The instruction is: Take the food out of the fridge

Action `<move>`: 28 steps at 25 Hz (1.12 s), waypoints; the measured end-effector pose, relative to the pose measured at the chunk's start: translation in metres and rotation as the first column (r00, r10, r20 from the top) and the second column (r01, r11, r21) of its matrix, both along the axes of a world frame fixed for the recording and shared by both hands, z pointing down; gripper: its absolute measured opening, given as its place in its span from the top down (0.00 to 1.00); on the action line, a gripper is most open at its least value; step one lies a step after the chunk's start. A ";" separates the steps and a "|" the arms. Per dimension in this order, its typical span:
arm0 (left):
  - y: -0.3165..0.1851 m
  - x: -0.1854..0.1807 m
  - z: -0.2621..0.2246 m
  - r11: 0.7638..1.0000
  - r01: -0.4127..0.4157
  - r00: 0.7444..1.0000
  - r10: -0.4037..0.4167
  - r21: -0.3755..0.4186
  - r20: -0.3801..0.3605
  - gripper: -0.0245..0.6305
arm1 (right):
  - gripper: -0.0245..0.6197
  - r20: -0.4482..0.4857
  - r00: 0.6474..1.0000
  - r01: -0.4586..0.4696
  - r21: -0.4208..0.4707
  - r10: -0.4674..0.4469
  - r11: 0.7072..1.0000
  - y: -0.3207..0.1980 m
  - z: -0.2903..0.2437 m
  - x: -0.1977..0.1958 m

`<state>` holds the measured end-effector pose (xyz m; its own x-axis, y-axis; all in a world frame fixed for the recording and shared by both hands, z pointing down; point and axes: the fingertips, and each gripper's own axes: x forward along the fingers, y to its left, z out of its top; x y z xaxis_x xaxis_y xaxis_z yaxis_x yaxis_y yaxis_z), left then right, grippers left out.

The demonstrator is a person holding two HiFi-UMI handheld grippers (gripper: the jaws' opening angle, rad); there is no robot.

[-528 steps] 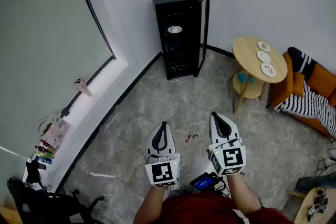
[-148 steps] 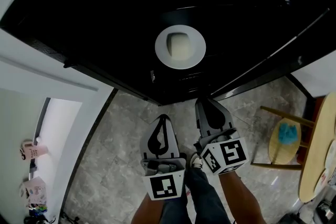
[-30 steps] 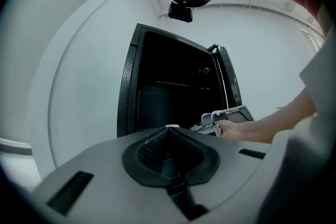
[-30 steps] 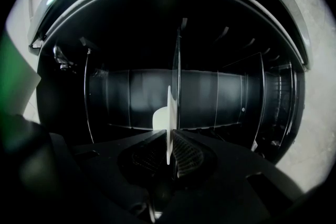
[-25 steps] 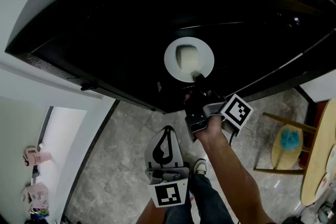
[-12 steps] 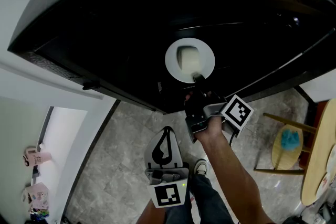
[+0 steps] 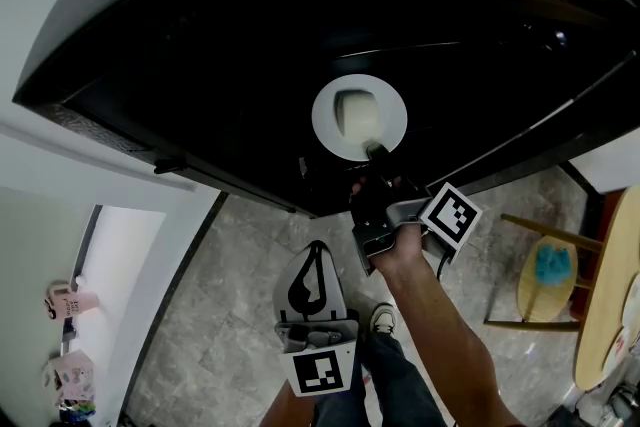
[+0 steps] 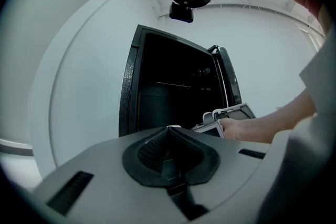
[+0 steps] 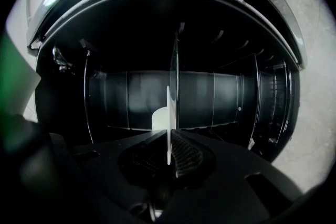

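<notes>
You had no words or numbers to read; only coded square markers stood on your left gripper (image 7: 312, 255) and right gripper (image 7: 378, 155).

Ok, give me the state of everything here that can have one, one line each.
fridge: dark inside, holding one plate.
door: swung open.
plate: inside the fridge, near rim clamped.
food: pale piece sitting on the plate.
right gripper: shut on the plate's rim.
left gripper: jaws together, nothing between them, held low outside the fridge.
</notes>
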<state>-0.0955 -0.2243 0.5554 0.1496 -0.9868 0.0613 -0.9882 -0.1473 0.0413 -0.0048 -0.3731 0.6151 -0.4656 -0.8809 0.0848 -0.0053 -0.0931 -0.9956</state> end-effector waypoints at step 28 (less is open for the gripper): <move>0.003 0.007 -0.002 1.000 -0.006 1.000 0.006 0.002 0.004 0.94 | 0.90 -0.022 0.999 0.025 0.014 -0.025 1.000 0.026 -0.004 0.014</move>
